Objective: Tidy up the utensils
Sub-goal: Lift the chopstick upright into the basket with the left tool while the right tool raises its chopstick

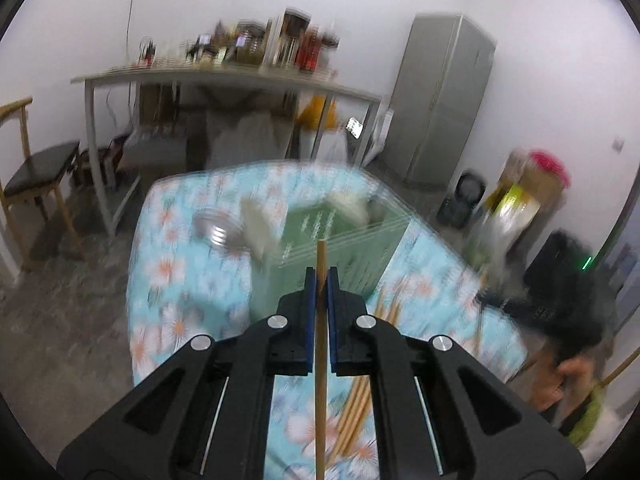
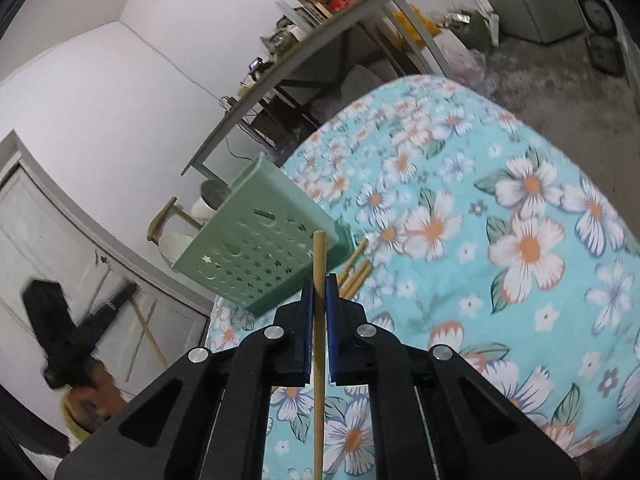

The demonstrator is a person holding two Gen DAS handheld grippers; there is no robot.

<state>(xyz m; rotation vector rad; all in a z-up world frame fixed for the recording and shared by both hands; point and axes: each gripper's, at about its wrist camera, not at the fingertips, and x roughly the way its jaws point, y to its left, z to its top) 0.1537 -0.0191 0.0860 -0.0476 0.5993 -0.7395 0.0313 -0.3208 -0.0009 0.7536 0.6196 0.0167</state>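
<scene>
Item: left gripper (image 1: 320,276), jaws clamped on one chopstick (image 1: 320,352), its long axis running along the fingers.

Item: right gripper (image 2: 319,284), likewise clamped on its own chopstick (image 2: 319,360), tip past the pads.

Item: green basket (image 2: 256,248) on the floral cloth (image 2: 520,240), at 12 o'clock from the left gripper, 11 from the right.

Spare chopsticks (image 2: 356,272) lie beside the basket.

The tablecloth (image 2: 480,208) is light blue with white flowers that have orange middles and green leaves. On it sits a pale green basket (image 2: 256,248) with little star holes. Beside the basket lie tan chopsticks (image 2: 356,272). The grippers' pads (image 2: 330,320) are dark blue on black.
</scene>
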